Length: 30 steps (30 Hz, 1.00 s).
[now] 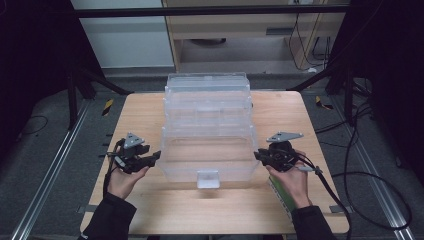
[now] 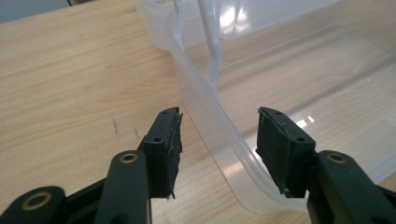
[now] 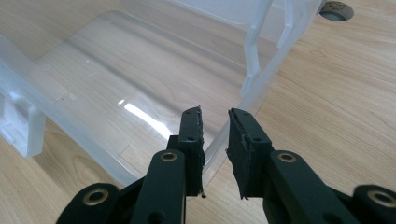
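A clear plastic storage box (image 1: pixel 207 145) stands on the wooden table (image 1: pixel 145 110), its tiered trays folded back and its lower bin toward me. My left gripper (image 1: pixel 156 156) is at the bin's left side. In the left gripper view its jaws (image 2: pixel 219 114) stand open astride the bin's rim (image 2: pixel 201 88), with space on both sides of it. My right gripper (image 1: pixel 257 156) is at the bin's right side. There the narrow jaws (image 3: pixel 215 114) sit on the rim of the bin's wall (image 3: pixel 250 79), pads against the plastic.
A white latch (image 1: pixel 207 178) hangs at the bin's front. Something flat and green (image 1: pixel 281 194) lies under my right hand near the table's front right. Cables (image 1: pixel 370 175) trail over the floor at the right. A round hole (image 3: pixel 337 10) is in the tabletop beyond the box.
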{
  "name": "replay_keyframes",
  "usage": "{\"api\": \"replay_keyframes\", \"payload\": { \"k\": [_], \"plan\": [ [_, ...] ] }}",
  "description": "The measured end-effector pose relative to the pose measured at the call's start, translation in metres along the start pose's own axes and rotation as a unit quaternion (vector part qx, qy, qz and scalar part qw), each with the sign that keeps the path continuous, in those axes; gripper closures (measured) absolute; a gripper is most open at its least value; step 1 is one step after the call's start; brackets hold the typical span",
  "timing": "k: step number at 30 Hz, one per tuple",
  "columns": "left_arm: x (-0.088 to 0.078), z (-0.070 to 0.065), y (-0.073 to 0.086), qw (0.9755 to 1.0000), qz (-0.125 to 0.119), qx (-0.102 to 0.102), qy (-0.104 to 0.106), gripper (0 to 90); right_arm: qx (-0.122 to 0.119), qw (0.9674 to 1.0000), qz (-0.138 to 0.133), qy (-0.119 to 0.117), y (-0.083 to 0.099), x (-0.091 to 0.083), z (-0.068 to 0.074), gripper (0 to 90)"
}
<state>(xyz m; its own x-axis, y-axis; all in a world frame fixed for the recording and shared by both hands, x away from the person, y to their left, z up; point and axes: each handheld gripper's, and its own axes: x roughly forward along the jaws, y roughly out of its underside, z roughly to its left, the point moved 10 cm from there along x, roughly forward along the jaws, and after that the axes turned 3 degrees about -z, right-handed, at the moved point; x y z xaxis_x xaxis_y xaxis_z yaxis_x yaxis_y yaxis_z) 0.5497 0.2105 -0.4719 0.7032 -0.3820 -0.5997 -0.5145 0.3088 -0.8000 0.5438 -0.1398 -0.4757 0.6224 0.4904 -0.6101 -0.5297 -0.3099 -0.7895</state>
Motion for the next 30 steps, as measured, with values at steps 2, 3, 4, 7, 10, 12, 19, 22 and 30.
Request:
{"api": "replay_keyframes", "payload": {
  "k": [2, 3, 4, 7, 10, 12, 19, 22, 30],
  "plan": [
    [0.002, -0.001, 0.001, 1.0000, 0.004, 0.001, 0.002, 49.7, -0.001, 1.0000, 0.000, 0.001, 0.000, 0.001, 0.000, 74.7],
    [0.004, -0.002, 0.002, 1.0000, 0.007, 0.004, 0.003, 49.7, -0.001, 1.0000, 0.000, 0.001, 0.000, 0.001, 0.000, 74.2],
    [0.006, -0.004, 0.004, 0.9999, 0.012, 0.008, 0.005, 50.5, 0.001, 1.0000, -0.001, 0.003, 0.000, 0.002, -0.001, 73.6],
    [0.009, -0.006, 0.007, 0.9998, 0.015, 0.006, 0.010, 51.5, 0.000, 1.0000, -0.002, 0.002, 0.000, 0.002, -0.001, 73.7],
    [0.010, -0.010, 0.007, 0.9997, 0.014, 0.006, 0.018, 57.0, 0.000, 1.0000, 0.000, 0.004, 0.000, 0.002, 0.000, 74.2],
    [0.010, -0.012, 0.008, 0.9996, 0.015, 0.008, 0.022, 58.3, 0.002, 1.0000, 0.001, 0.005, 0.000, 0.002, -0.001, 74.3],
    [0.010, -0.014, 0.009, 0.9995, 0.016, 0.016, 0.020, 58.9, 0.003, 1.0000, 0.004, 0.007, 0.001, 0.001, 0.000, 75.1],
    [0.009, -0.014, 0.009, 0.9995, 0.017, 0.017, 0.020, 59.5, 0.006, 0.9999, 0.009, 0.002, 0.002, -0.001, 0.002, 75.1],
    [0.007, -0.015, 0.011, 0.9996, 0.016, 0.016, 0.016, 60.6, -0.004, 0.9999, 0.013, 0.003, 0.003, -0.006, 0.007, 77.2]
  ]
}}
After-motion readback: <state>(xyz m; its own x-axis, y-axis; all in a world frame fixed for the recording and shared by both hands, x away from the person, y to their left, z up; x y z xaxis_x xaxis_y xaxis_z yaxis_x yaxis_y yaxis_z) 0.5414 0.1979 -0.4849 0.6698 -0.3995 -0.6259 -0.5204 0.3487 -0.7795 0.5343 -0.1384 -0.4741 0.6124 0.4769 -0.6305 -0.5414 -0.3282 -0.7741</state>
